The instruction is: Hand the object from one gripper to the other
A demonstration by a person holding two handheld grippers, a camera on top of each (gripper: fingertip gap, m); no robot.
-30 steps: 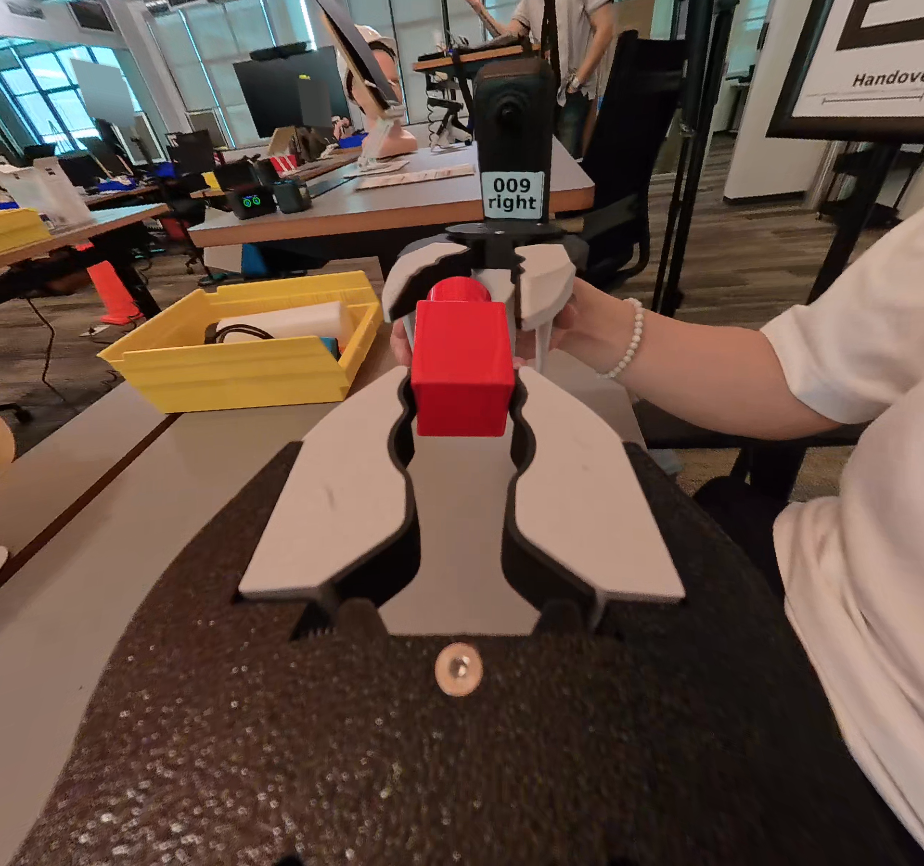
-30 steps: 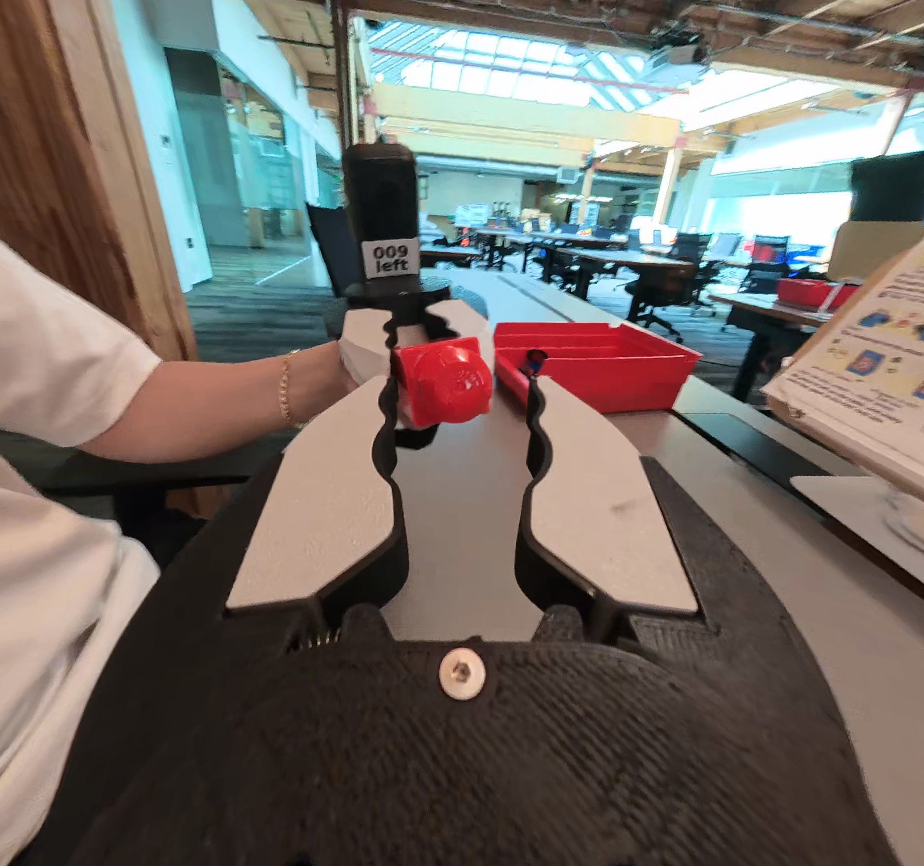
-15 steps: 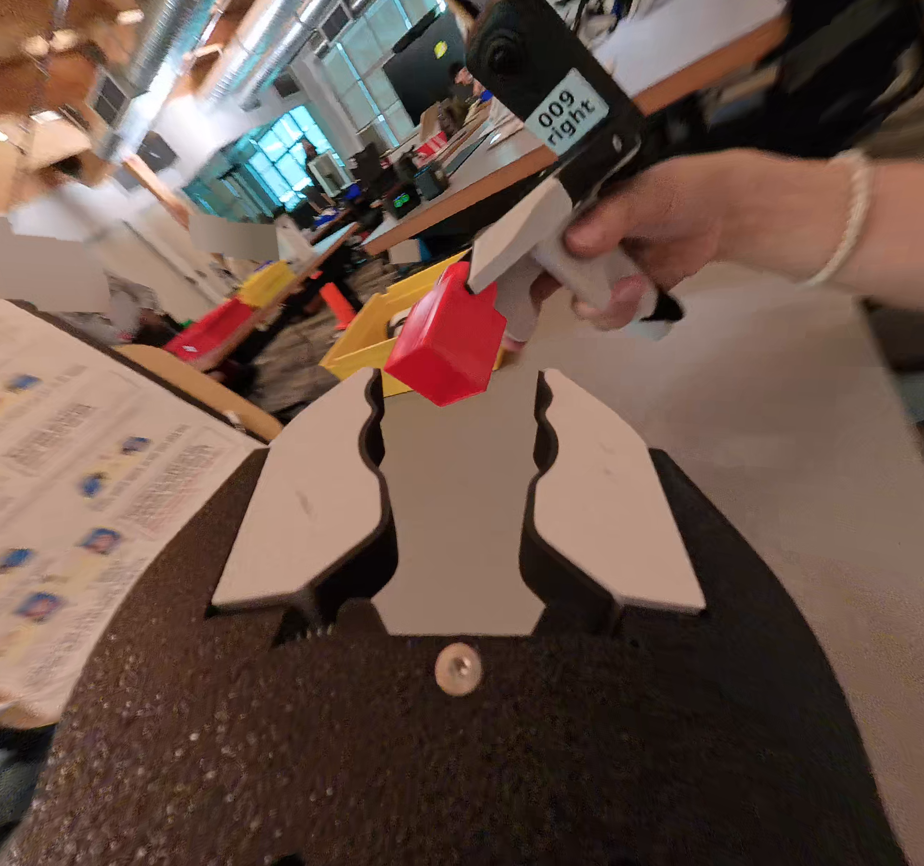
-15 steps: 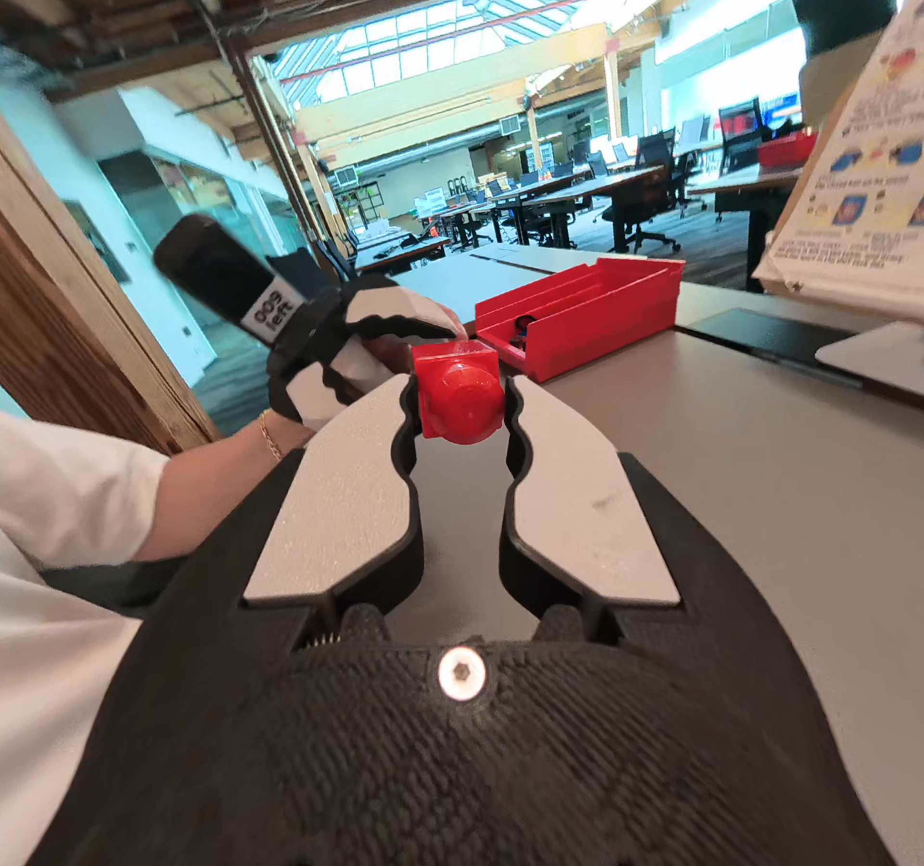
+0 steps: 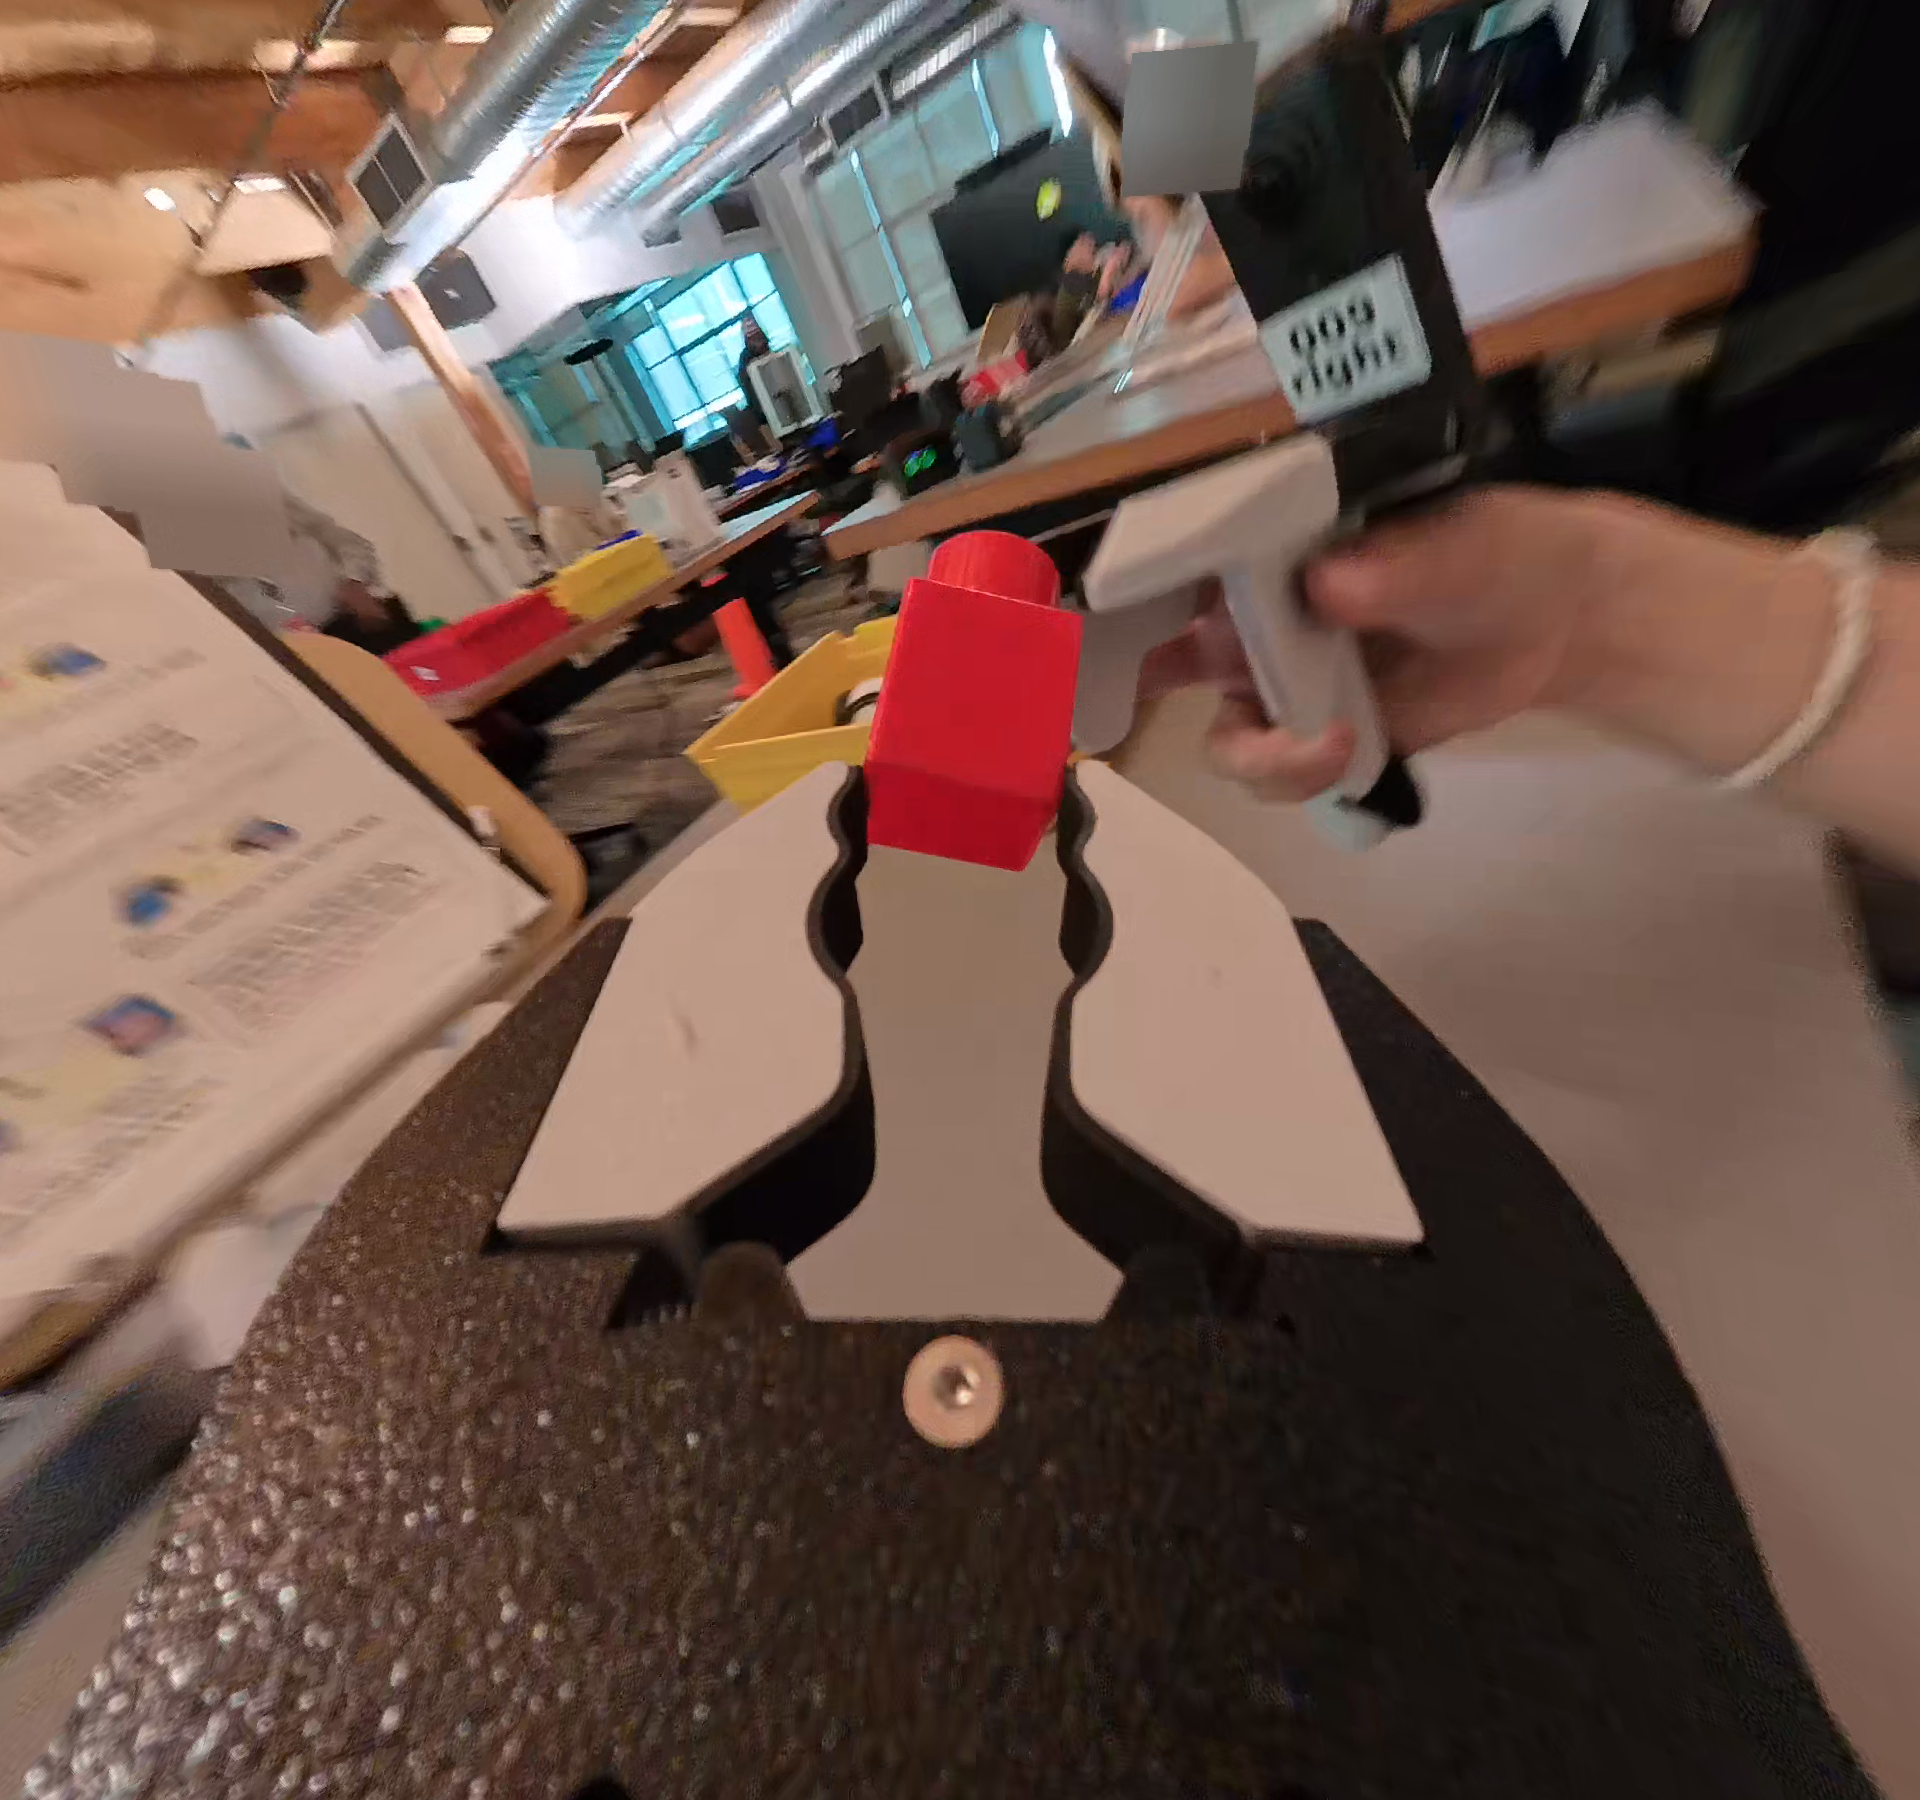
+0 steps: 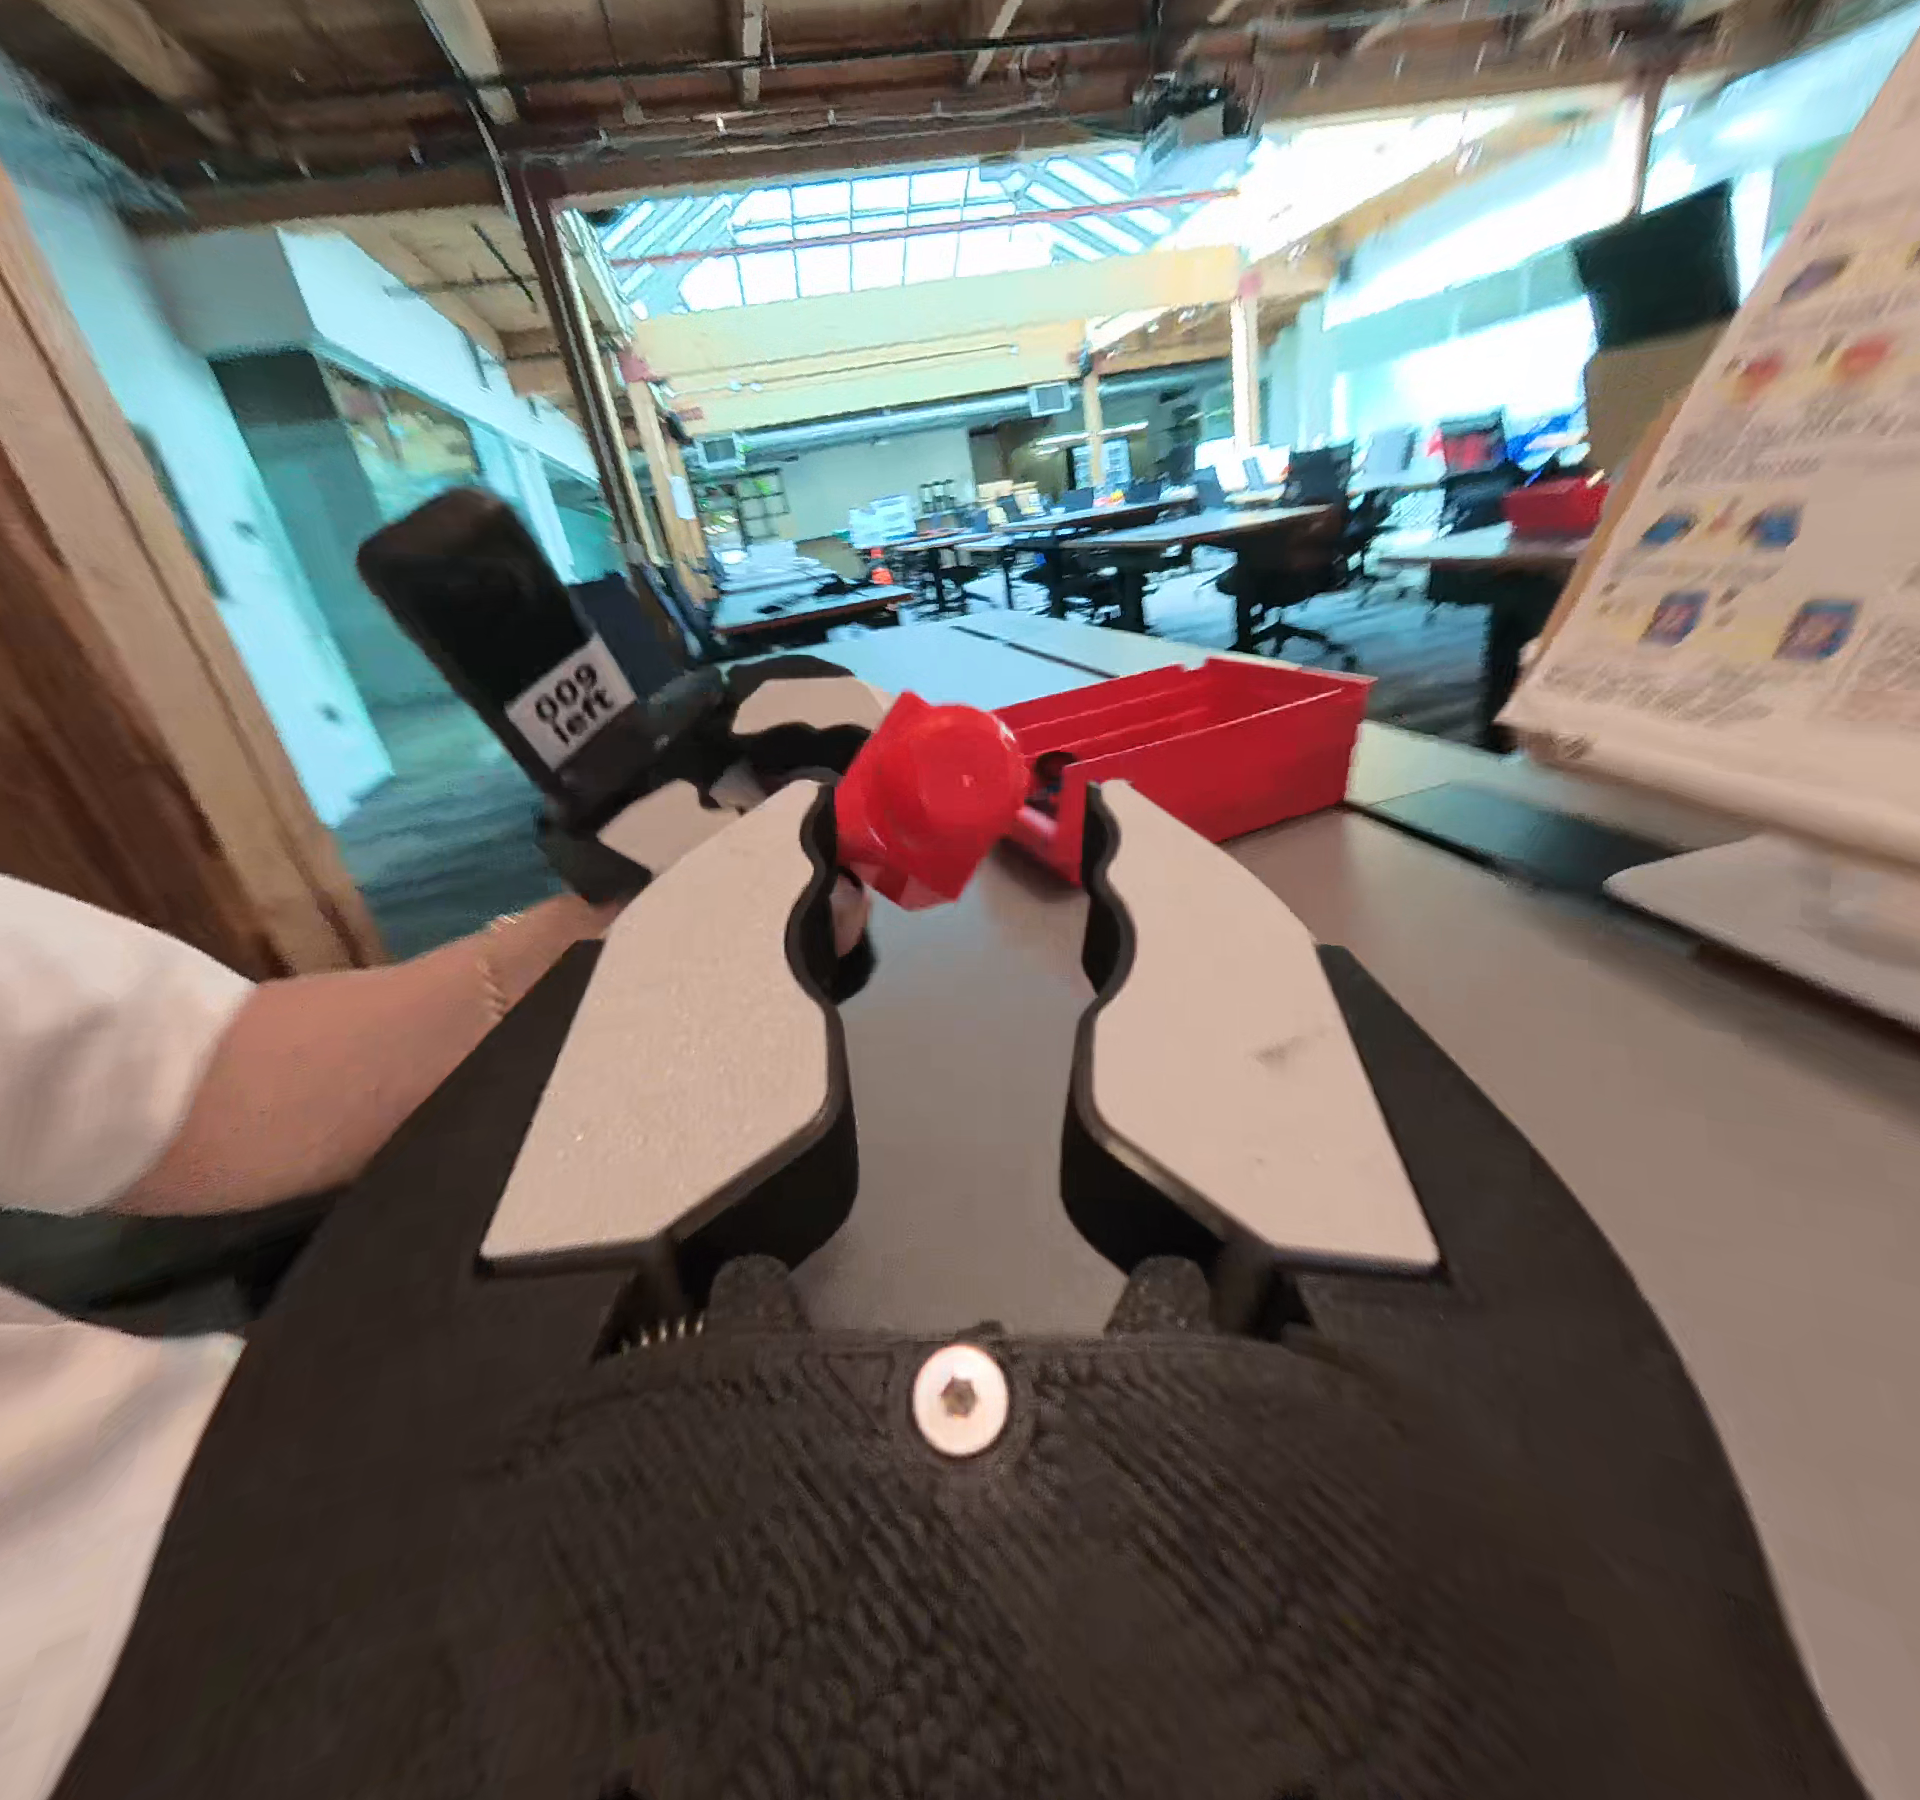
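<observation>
Red block (image 5: 966, 711) with one round stud on top, up in the air above the desk (image 6: 1558, 1075). Left tongs (image 5: 961, 805) are clenched on its lower half, with a fingertip against each side face. In the left wrist view the block stands nearly upright, leaning a little right, stud uppermost.

Right tongs (image 6: 954, 803) are released. The jaws are spread wider than the block, the stud end sits near the left fingertip, and there's a clear gap to the other one. In the right wrist view the stud points at the camera, with the left tongs behind it gripping the block.

In the left wrist view the right tongs are just to the right of the block. Can't tell whether they touch it, that part is motion-blurred. The hand (image 5: 1455, 649) holding them wears a white bead bracelet.

Yellow bin (image 5: 779, 742) is on the desk behind the block. Red bin (image 6: 1226, 742) is on the desk past the right tongs. Printed sheet on a stand (image 6: 1766, 555) is at the right edge of that view.
</observation>
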